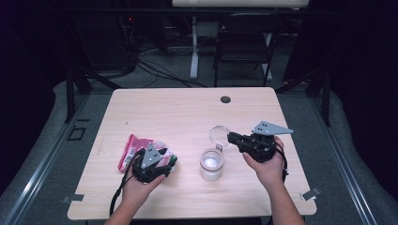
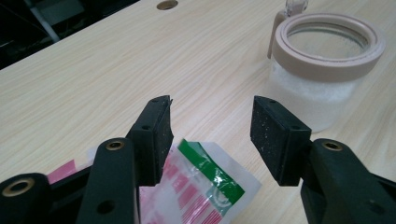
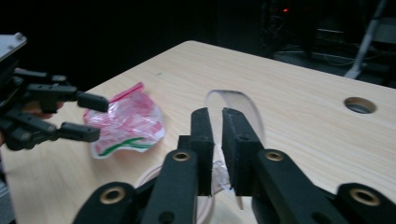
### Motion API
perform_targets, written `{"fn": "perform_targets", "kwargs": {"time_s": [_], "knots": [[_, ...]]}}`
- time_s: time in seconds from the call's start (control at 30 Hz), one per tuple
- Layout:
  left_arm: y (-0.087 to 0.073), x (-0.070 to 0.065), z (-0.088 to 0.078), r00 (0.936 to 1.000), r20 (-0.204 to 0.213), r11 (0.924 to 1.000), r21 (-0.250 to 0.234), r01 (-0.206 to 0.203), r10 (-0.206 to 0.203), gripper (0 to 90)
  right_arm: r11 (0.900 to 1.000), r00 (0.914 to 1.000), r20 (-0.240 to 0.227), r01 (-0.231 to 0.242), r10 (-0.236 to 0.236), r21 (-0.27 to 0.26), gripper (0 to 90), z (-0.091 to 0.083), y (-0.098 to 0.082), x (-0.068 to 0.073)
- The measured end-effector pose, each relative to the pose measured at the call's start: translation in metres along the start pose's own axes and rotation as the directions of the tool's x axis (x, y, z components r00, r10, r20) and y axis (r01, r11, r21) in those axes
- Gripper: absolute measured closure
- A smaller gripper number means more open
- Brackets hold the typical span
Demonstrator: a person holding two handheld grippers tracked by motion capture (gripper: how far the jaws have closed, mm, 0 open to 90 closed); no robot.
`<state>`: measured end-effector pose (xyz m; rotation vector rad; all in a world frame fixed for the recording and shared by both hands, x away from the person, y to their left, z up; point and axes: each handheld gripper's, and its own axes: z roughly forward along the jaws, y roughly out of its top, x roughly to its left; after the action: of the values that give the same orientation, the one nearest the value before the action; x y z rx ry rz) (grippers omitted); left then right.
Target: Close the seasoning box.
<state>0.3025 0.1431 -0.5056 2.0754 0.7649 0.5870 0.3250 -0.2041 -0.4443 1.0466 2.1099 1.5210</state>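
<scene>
We see a matt, pale wood-grain table (image 2: 93, 79). Below our left jaws lies a glossy, crinkled plastic bag (image 2: 205, 186); beyond them stands a clear jar (image 2: 322, 79) with a smooth matt rim. The left gripper's pads (image 2: 273, 135) look rough and speckled.

Both forearms enter from the bottom edge of the high view. The left gripper (image 1: 162, 159) sits at lower left of centre, its jaws standing apart. The right gripper (image 1: 231, 137), right of centre, points left with its jaws nearly together.
</scene>
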Motion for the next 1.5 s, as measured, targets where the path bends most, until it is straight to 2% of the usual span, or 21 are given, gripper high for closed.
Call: {"fn": "perform_targets", "kwargs": {"time_s": [0.1, 0.33, 0.5, 0.63, 0.87, 1.03, 1.33, 1.5], "knots": [[0.002, -0.004, 0.003, 0.9999, 0.01, 1.0, 0.003, -0.008, 0.008, 51.3, 1.0, 0.9995, 0.025, -0.018, 0.019, -0.016, 90.0, -0.003, -0.001, -0.006], [0.011, -0.01, 0.004, 0.9996, 0.022, 0.9999, -0.004, -0.015, 0.015, 58.6, 0.997, 0.9944, 0.075, -0.073, 0.074, -0.01, 90.0, 0.0, -0.007, -0.023], [0.018, -0.013, 0.005, 0.9994, 0.034, 0.9999, -0.008, -0.008, 0.009, 65.6, 0.996, 0.9922, 0.088, -0.091, 0.089, 0.022, 90.0, 0.01, -0.013, -0.03], [0.024, -0.016, 0.007, 0.9989, 0.043, 0.9998, 0.008, -0.017, 0.017, 73.3, 0.994, 0.9915, 0.085, -0.101, 0.098, 0.032, 90.0, 0.016, -0.016, -0.033], [0.038, -0.021, 0.015, 0.996, 0.086, 0.9995, 0.017, -0.025, 0.024, 85.6, 0.993, 0.9914, 0.083, -0.106, 0.101, 0.057, 90.0, 0.024, -0.019, -0.035], [0.052, -0.022, 0.022, 0.9942, 0.106, 0.9998, 0.008, -0.02, 0.019, 88.1, 0.992, 0.9923, 0.075, -0.104, 0.099, 0.066, 90.0, 0.026, -0.02, -0.035], [0.075, -0.022, 0.042, 0.9903, 0.138, 0.9998, -0.013, 0.013, -0.011, 88.9, 0.993, 0.9934, 0.069, -0.097, 0.092, 0.072, 90.0, 0.028, -0.02, -0.033], [0.087, -0.024, 0.053, 0.9889, 0.149, 0.9998, -0.016, 0.007, -0.005, 89.4, 0.993, 0.994, 0.065, -0.093, 0.088, 0.072, 90.0, 0.029, -0.02, -0.031]]}}
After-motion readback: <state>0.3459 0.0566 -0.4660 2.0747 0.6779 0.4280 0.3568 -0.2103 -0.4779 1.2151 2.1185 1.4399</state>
